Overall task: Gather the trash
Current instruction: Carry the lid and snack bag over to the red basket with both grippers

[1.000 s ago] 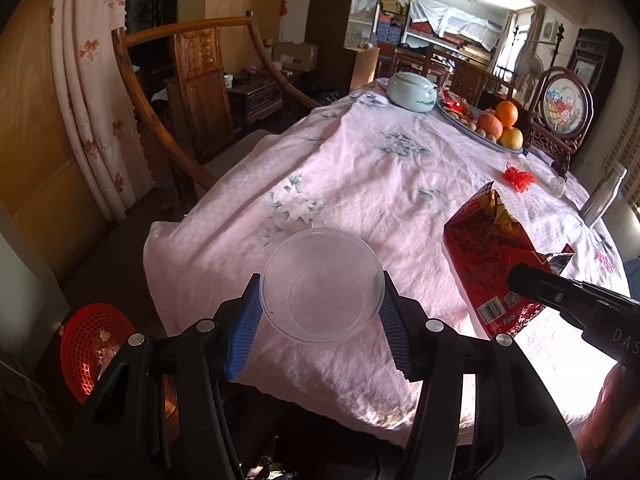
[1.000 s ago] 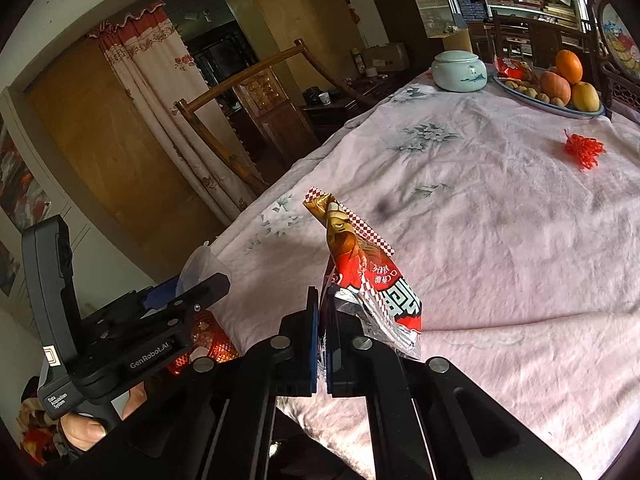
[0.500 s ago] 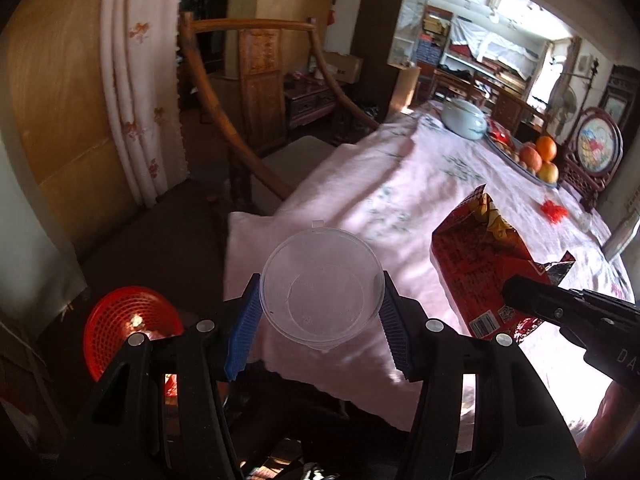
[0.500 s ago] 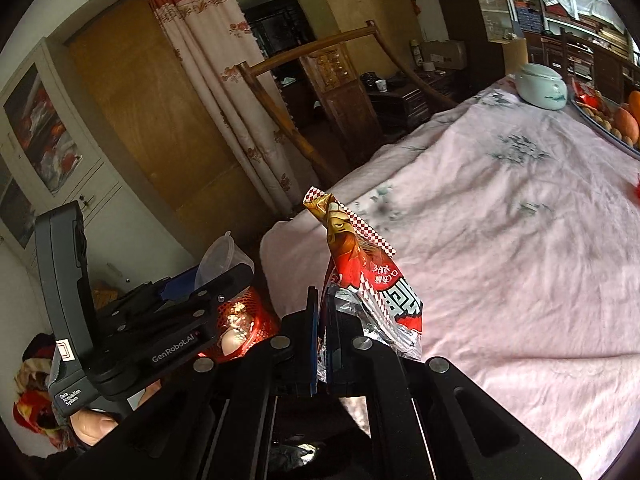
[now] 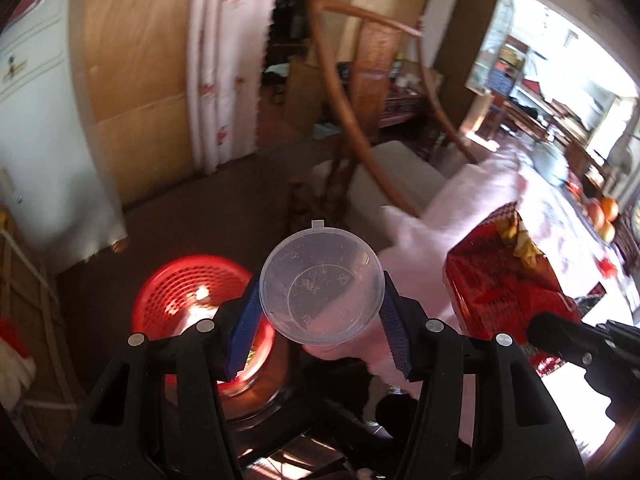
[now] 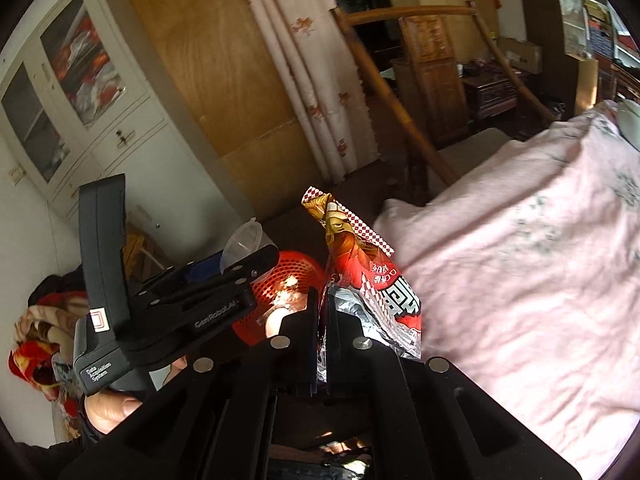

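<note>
My left gripper is shut on a clear plastic cup, its blue pads pressing both sides of the rim. The cup hangs in the air just right of a red mesh basket that stands on the dark floor. In the right wrist view my right gripper is shut on the lower edge of a red snack bag, which stands up above the fingers. That bag also shows at the right of the left wrist view. The left gripper with the cup appears left of the bag, over the basket.
A table under a pink cloth fills the right side, with fruit far back on it. A wooden chair stands beyond the table corner. A curtain, wooden panels and a white cabinet line the far wall. A hand grips the left tool.
Both grippers have swung left off the table toward the floor, carrying the cup and the bag. The red basket has come from the lower left corner to just beside the cup.
</note>
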Demonstrator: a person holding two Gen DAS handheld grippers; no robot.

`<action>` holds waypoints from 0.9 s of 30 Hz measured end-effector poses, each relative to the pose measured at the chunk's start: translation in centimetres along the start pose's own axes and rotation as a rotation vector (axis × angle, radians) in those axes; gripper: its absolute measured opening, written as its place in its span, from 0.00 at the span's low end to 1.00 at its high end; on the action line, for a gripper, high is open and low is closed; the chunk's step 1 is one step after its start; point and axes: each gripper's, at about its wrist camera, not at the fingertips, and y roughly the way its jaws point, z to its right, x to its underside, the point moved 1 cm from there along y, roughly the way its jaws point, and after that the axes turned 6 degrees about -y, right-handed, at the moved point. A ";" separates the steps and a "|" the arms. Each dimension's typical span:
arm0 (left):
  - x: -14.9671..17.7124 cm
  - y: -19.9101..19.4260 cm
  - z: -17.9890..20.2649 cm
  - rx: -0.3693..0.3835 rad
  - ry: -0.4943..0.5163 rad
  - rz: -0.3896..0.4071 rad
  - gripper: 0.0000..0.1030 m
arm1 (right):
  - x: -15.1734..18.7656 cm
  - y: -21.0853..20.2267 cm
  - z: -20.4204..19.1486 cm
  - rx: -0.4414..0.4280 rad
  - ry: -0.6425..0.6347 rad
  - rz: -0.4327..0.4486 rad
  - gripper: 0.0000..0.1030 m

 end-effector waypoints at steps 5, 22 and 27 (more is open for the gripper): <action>-0.1 2.2 -4.0 -0.052 -0.067 -0.042 0.54 | -0.8 5.0 -1.8 -0.056 -0.017 -0.077 0.03; 1.3 9.6 -13.1 -0.182 -0.220 -0.194 0.54 | -1.7 18.0 -3.9 -0.143 -0.031 -0.269 0.03; 1.9 11.8 -15.3 -0.226 -0.260 -0.234 0.54 | -1.3 21.1 -4.4 -0.176 -0.027 -0.309 0.03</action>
